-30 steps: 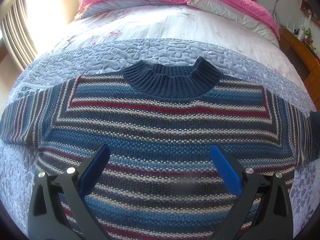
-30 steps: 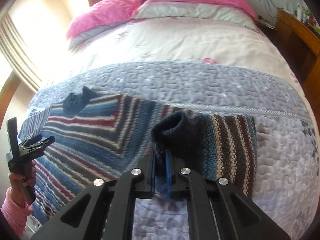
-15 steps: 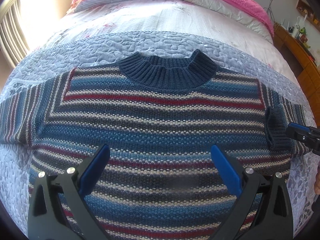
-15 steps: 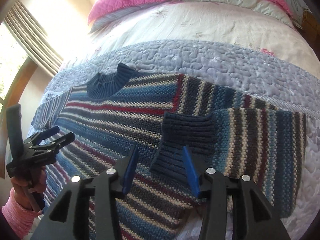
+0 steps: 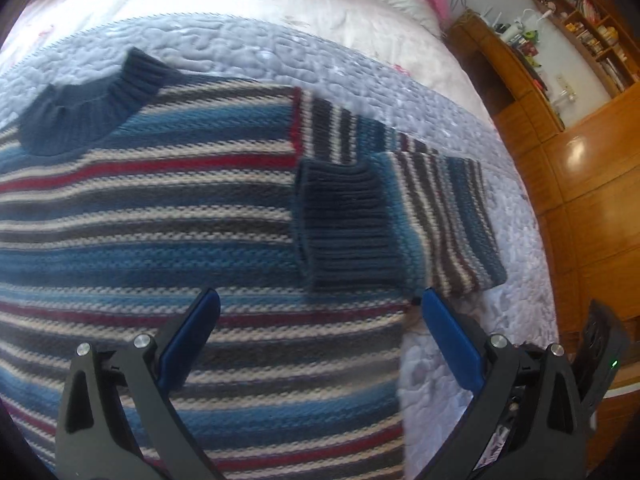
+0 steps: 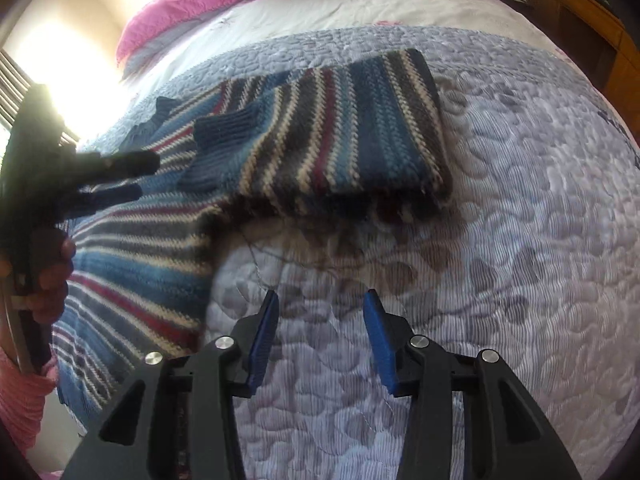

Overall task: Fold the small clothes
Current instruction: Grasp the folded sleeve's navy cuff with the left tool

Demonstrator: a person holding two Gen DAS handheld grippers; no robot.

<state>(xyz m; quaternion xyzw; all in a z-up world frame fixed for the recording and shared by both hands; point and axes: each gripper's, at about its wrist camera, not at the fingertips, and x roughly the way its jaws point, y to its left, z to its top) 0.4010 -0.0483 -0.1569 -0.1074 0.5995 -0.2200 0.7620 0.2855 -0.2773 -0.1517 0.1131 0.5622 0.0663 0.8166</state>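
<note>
A striped knit sweater (image 5: 160, 216) in blue, red, cream and grey lies flat on the bed, its navy collar (image 5: 88, 108) toward the pillows. Its right sleeve (image 5: 436, 204) is folded inward, with the navy cuff (image 5: 344, 220) resting on the chest. My left gripper (image 5: 316, 332) hangs open just above the sweater's right side, below the cuff, holding nothing. In the right wrist view the folded sleeve (image 6: 352, 136) lies ahead and my right gripper (image 6: 320, 320) stands open over bare quilt, clear of the sweater (image 6: 132, 264). The left gripper (image 6: 100, 180) shows at that view's left edge.
A lavender quilted bedspread (image 6: 500, 240) covers the bed. Pink and white pillows (image 6: 192, 4) lie at the head. A wooden cabinet with cluttered shelves (image 5: 580, 80) stands close to the bed's right side. A hand in a pink sleeve (image 6: 24, 392) holds the left gripper.
My right gripper opened, let go of the cuff after laying the sleeve across the chest, then drew back off the sweater. My left gripper swung right toward the folded sleeve, still open.
</note>
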